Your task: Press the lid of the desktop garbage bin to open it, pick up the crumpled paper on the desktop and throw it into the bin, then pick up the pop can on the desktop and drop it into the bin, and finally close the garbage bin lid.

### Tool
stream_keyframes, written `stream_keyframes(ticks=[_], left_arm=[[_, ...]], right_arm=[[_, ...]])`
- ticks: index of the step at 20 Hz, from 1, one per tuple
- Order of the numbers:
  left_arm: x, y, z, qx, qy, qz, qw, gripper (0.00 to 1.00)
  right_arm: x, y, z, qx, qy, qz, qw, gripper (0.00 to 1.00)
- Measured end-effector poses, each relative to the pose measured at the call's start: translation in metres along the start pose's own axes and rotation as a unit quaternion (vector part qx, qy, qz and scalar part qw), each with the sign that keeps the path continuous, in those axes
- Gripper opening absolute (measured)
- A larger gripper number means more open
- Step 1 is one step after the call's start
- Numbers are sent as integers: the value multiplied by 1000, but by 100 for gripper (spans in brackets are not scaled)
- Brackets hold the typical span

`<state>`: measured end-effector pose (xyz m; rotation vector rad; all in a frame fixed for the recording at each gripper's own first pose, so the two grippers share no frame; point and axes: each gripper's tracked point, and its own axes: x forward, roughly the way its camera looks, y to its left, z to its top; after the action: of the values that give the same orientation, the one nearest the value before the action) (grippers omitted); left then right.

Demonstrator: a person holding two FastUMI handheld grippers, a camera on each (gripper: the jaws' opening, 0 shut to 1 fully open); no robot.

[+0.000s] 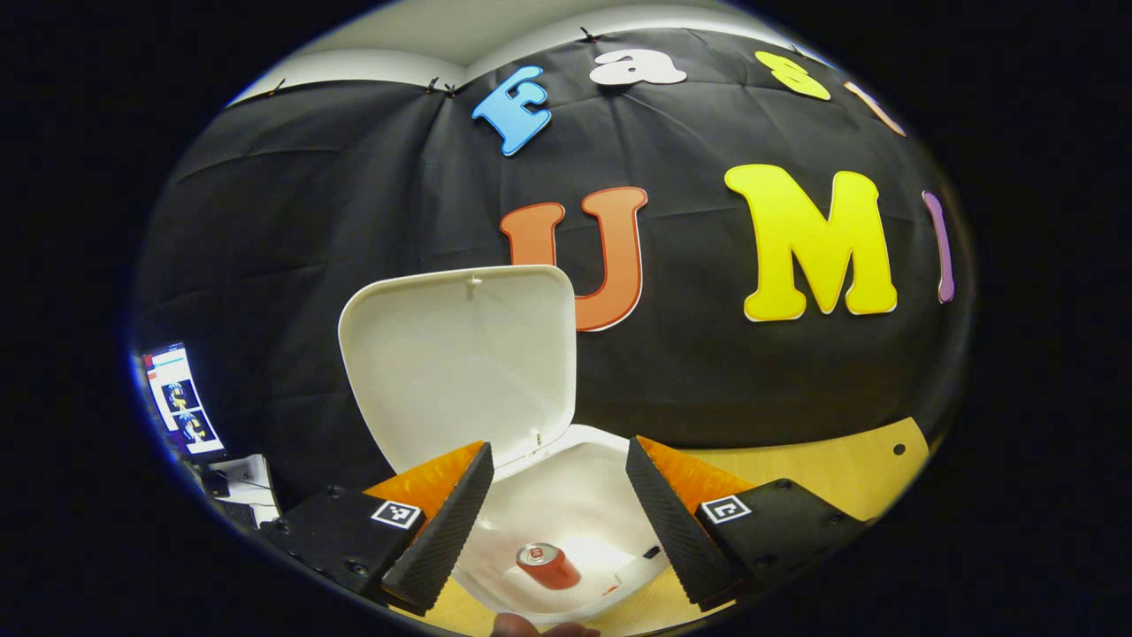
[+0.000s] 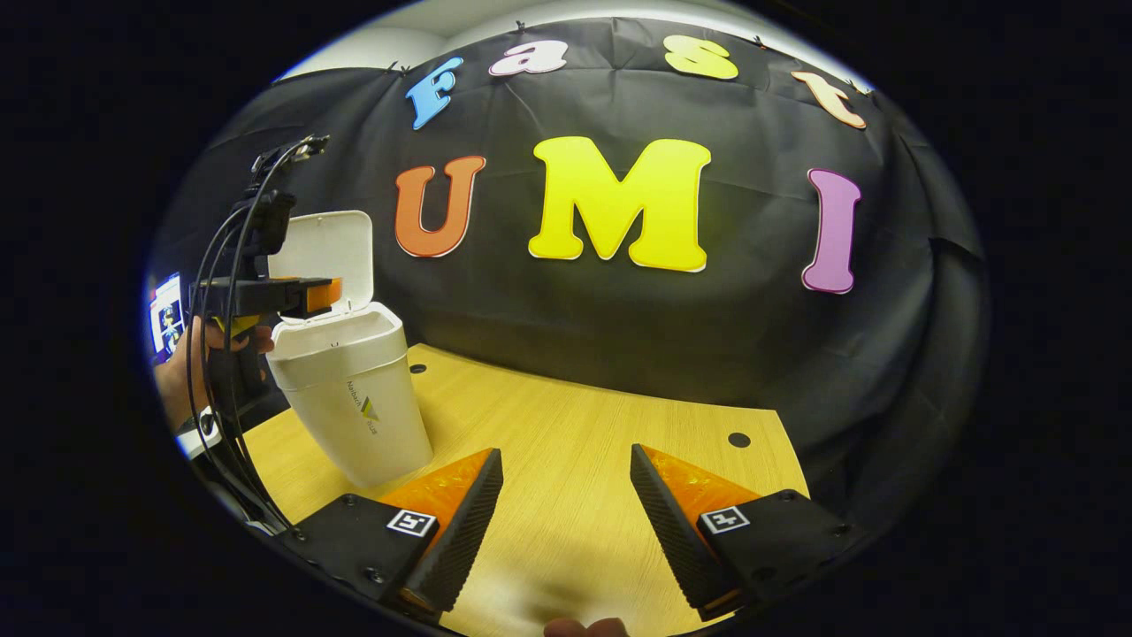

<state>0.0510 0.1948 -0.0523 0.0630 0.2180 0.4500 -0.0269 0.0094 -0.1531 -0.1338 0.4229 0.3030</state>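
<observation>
While small print on the white plastic bin [image 2: 354, 389] stays unreadable, the red pop can [image 1: 548, 566] lies inside it, low centre, between the left gripper's [image 1: 559, 495] parted jaws; the right gripper's [image 2: 566, 504] jaws gape over bare wooden bench [image 2: 566, 425].

Table [image 2: 575, 442]: pale wood grain, with two small dark round holes, one near the back edge and one towards the right end.
Wall cloth [image 2: 619, 327]: black, creased, hanging right behind the table.
Monitor [image 1: 181, 402]: lit, at the far left edge.
Ceiling strip [image 1: 495, 26]: pale, above the cloth.
</observation>
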Motion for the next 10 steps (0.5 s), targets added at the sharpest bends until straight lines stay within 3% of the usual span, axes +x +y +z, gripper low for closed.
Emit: stream_keyframes(ticks=[10], left_arm=[[4, 15, 130, -20, -84, 108, 990, 98]], right_arm=[[0, -44, 28, 25, -24, -7, 999, 93]])
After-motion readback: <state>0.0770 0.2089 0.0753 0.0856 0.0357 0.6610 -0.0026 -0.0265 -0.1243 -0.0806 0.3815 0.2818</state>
